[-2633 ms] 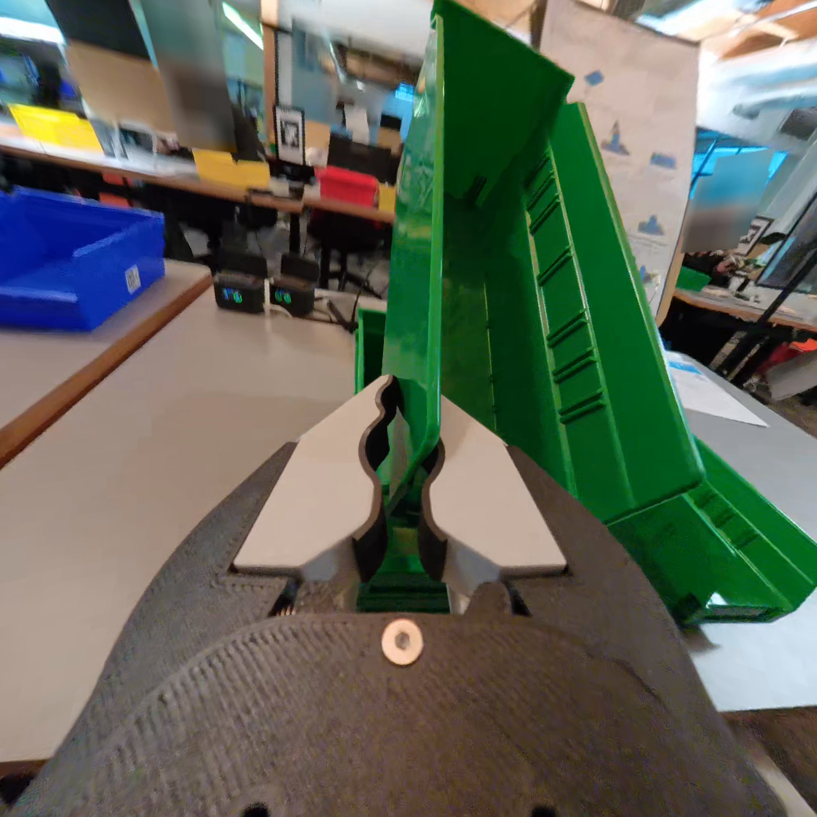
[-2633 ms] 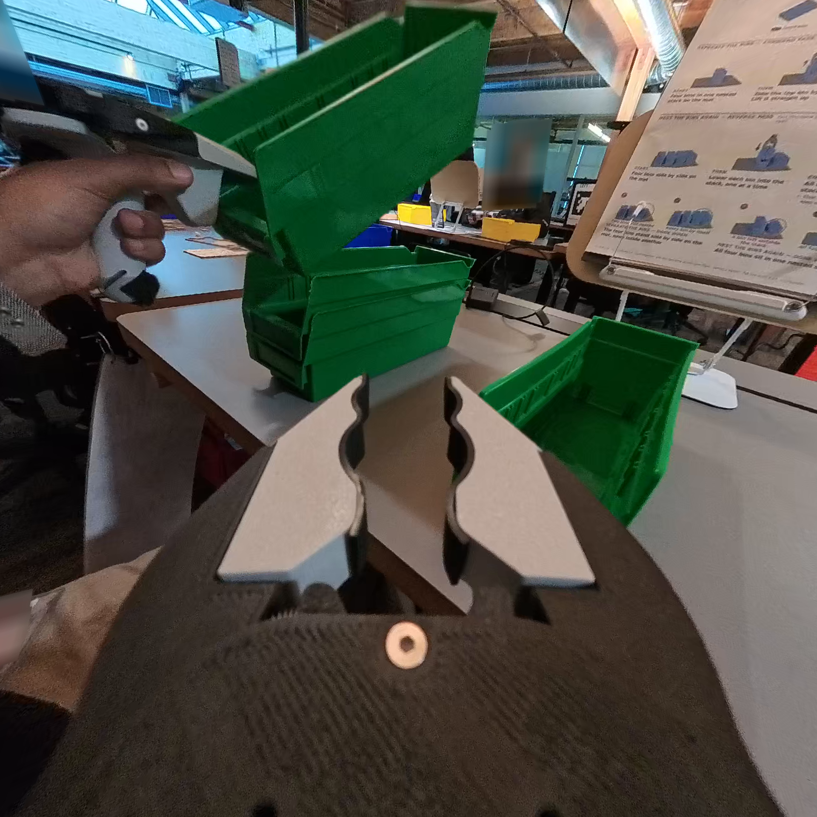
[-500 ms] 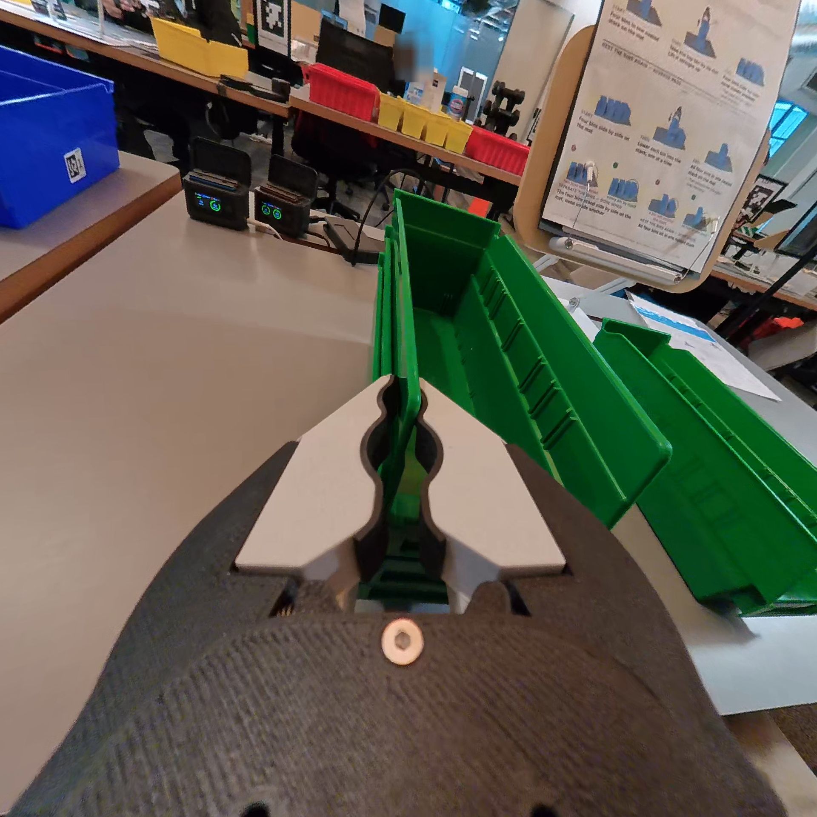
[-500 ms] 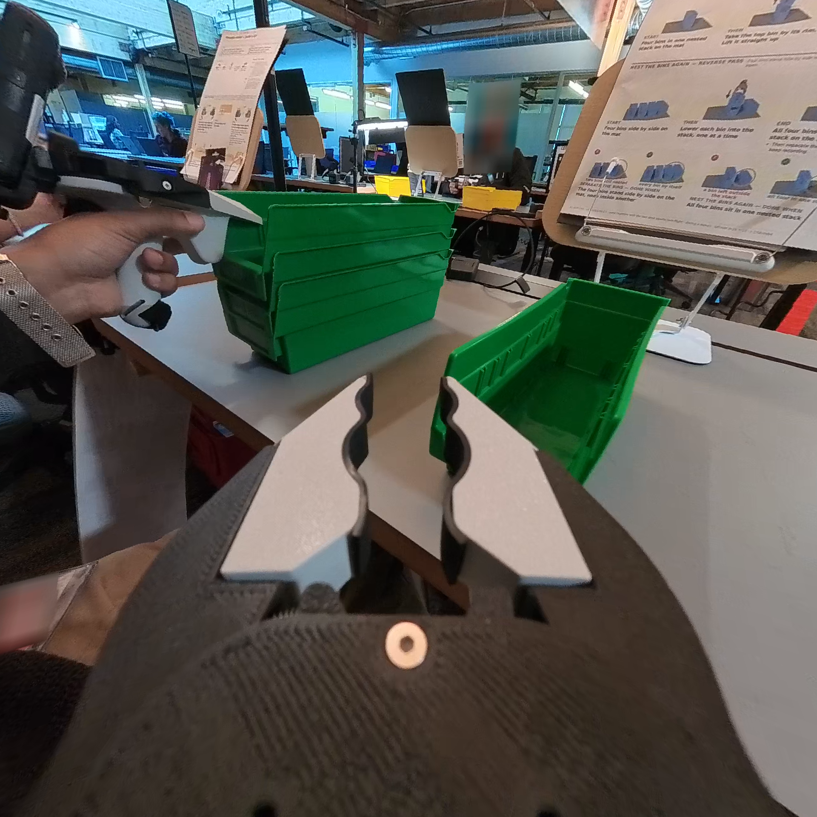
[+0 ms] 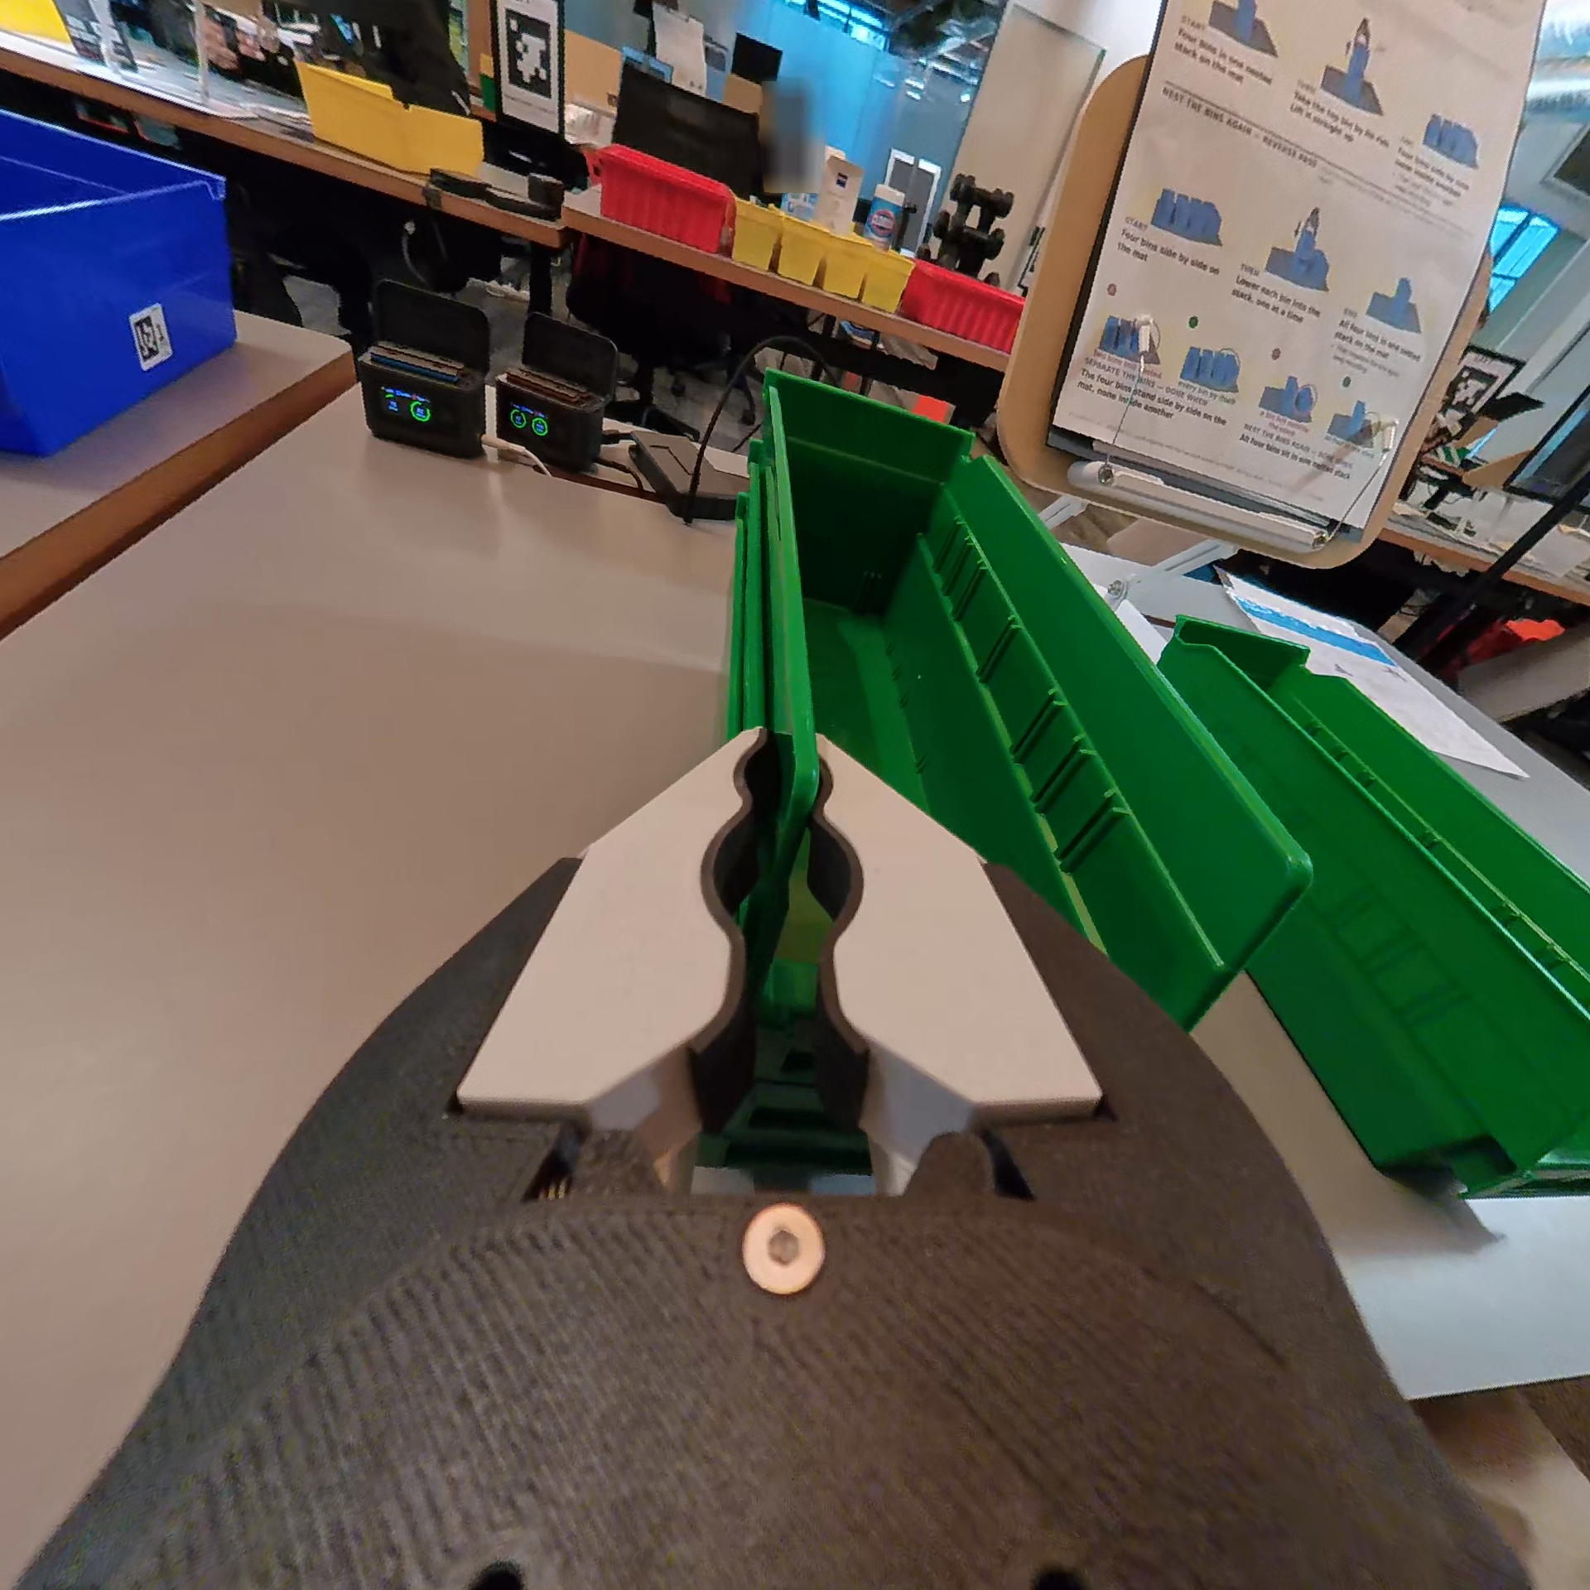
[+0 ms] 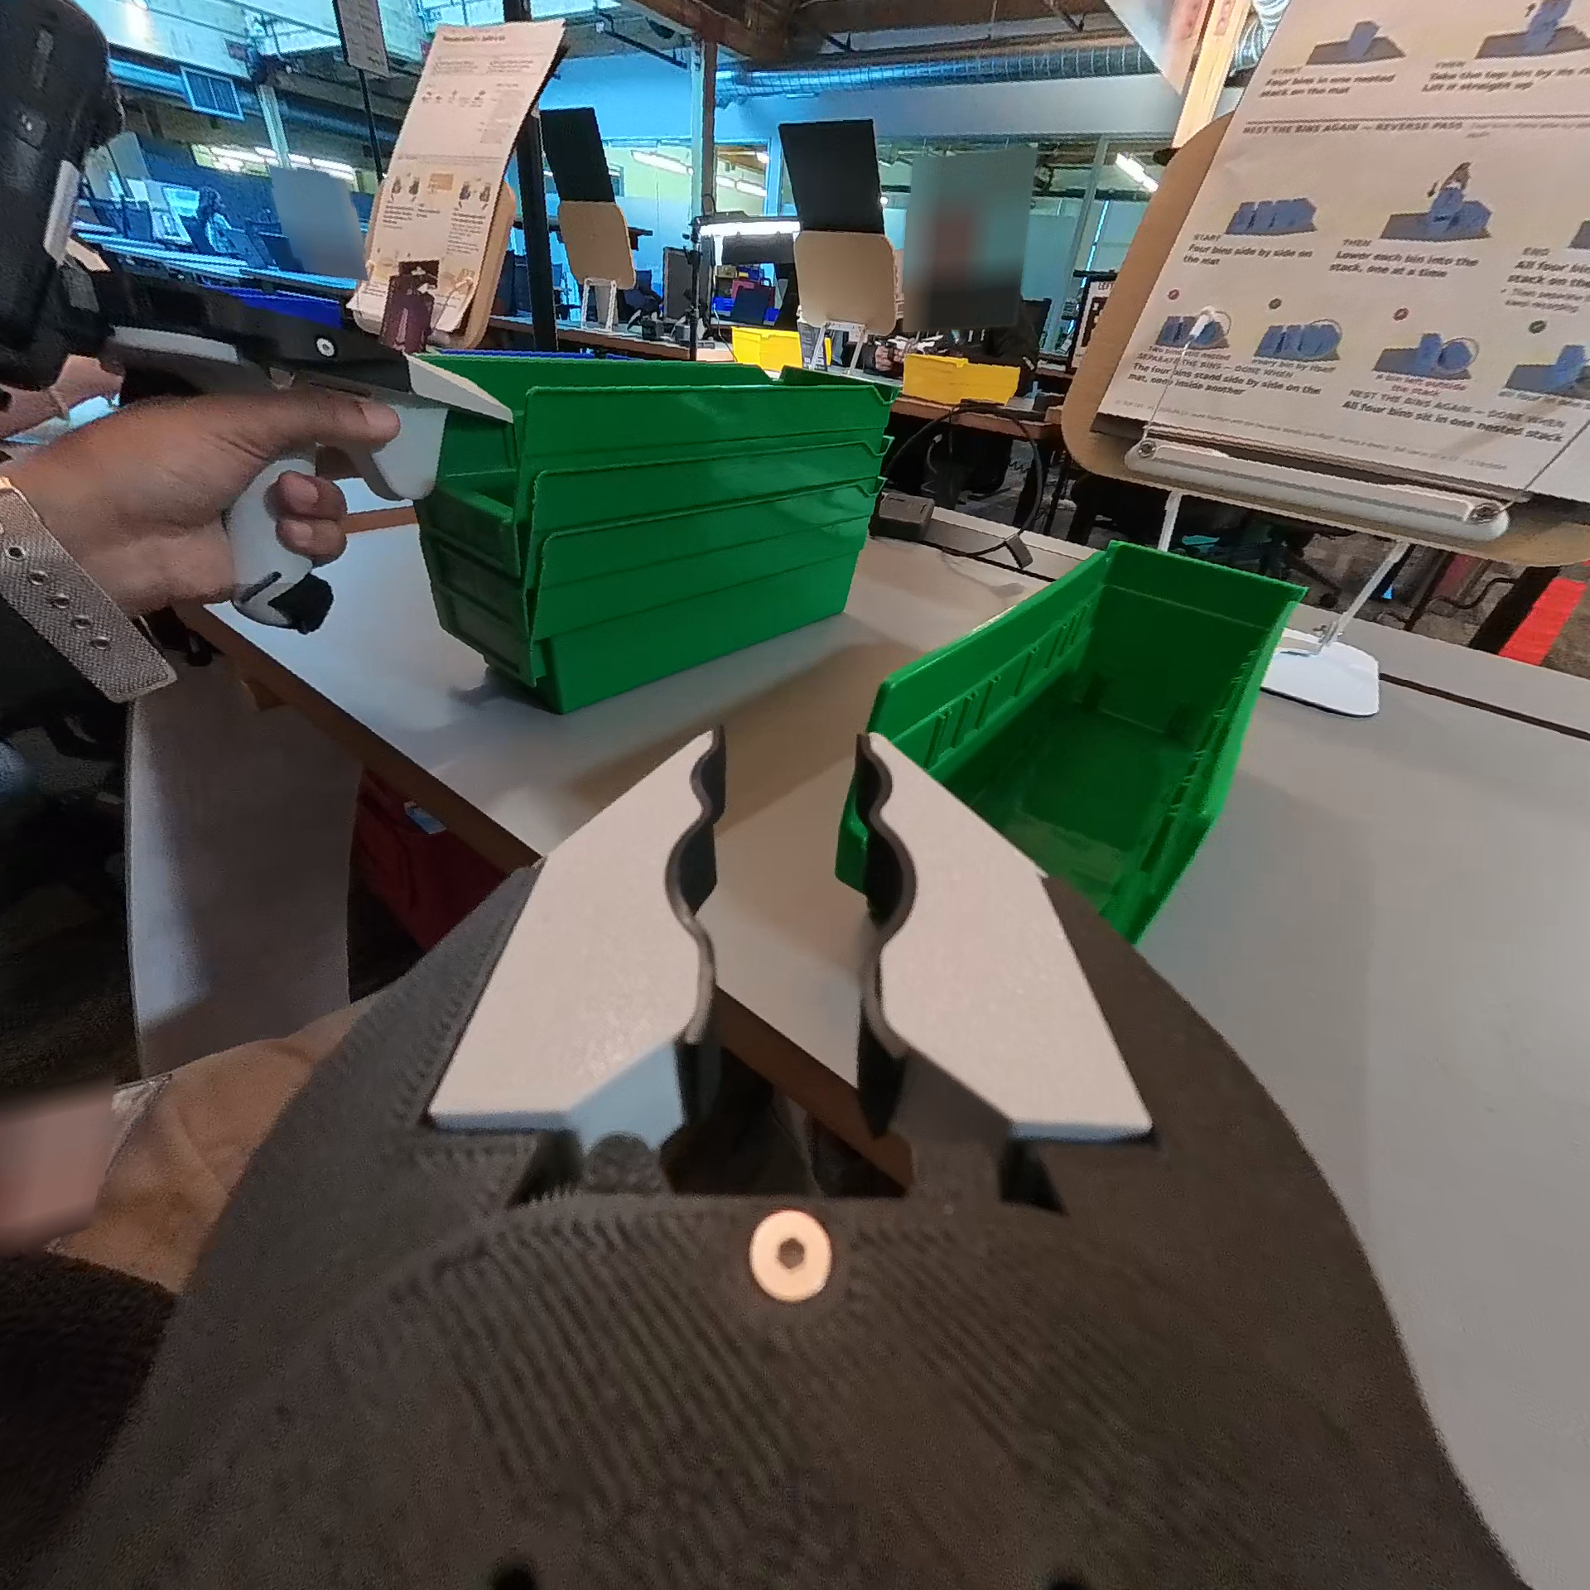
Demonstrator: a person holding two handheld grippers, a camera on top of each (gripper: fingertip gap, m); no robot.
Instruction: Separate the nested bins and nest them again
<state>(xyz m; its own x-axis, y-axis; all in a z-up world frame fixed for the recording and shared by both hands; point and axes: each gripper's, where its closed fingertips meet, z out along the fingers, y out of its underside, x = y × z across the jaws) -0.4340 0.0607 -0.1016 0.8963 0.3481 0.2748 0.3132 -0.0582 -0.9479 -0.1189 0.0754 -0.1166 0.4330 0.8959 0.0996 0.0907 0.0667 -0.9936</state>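
Two green groups sit on my grey surface [image 6: 1420, 903]: a stack of nested bins [image 6: 688, 551] to the left and a single bin [image 6: 1084, 740] to its right, apart from it and open side up. My left tool [image 5: 787, 757] is clamped on the near left rim of the top bin [image 5: 946, 688] of that stack, the thin wall pinched between both fingers. My right tool [image 6: 791, 766] hangs above the surface's front edge with its jaws apart and nothing between them; the single bin's near corner lies just beside its right fingertip. Only the right wrist view shows the layered sides of the stack and the hand [image 6: 189, 499] gripping the left tool's handle, held level at the stack's top. Only the left wrist view shows down into the top bin and two small black cases [image 5: 482, 387] behind.
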